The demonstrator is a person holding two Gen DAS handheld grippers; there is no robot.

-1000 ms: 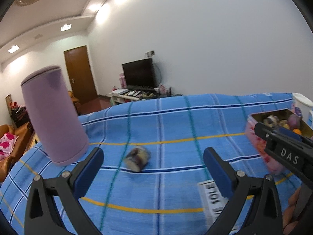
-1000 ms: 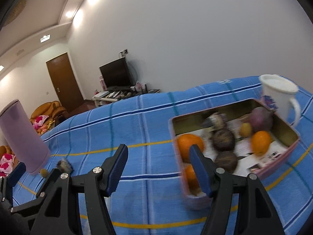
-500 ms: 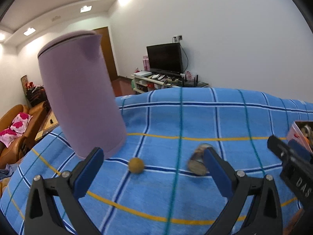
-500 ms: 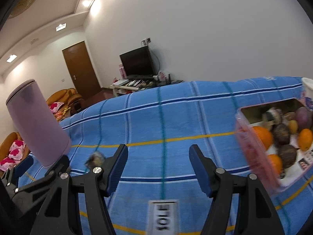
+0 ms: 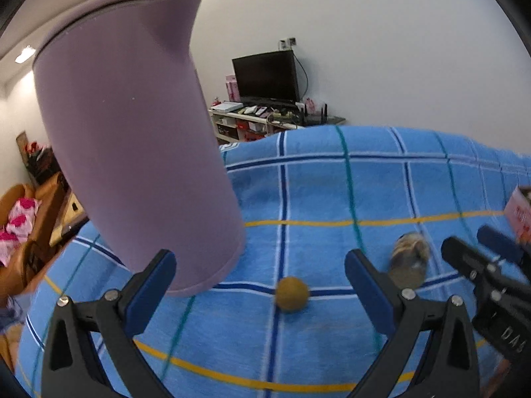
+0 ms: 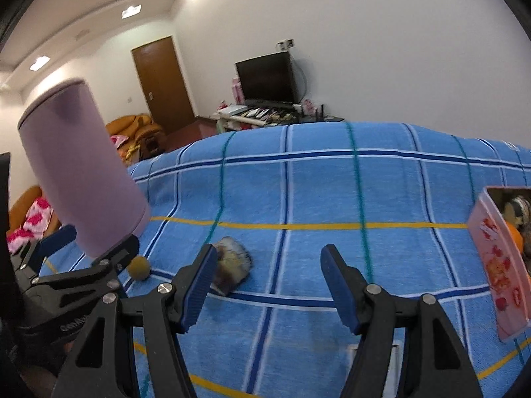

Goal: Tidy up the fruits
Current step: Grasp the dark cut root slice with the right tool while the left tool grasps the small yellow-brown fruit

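While both grippers stand open and empty | small yellow fruit lies on the blue cloth between left gripper jaws, just ahead | mottled fruit off right gripper left finger | fruit box far right.

the pink fruit box is cut off by the right edge of the right wrist view; only a corner shows in the left wrist view. its fruit is largely out of frame. the mottled fruit is blurred and partly hidden behind a right gripper finger; its kind cannot be told. the purple jug's base is partly hidden by a left gripper finger.
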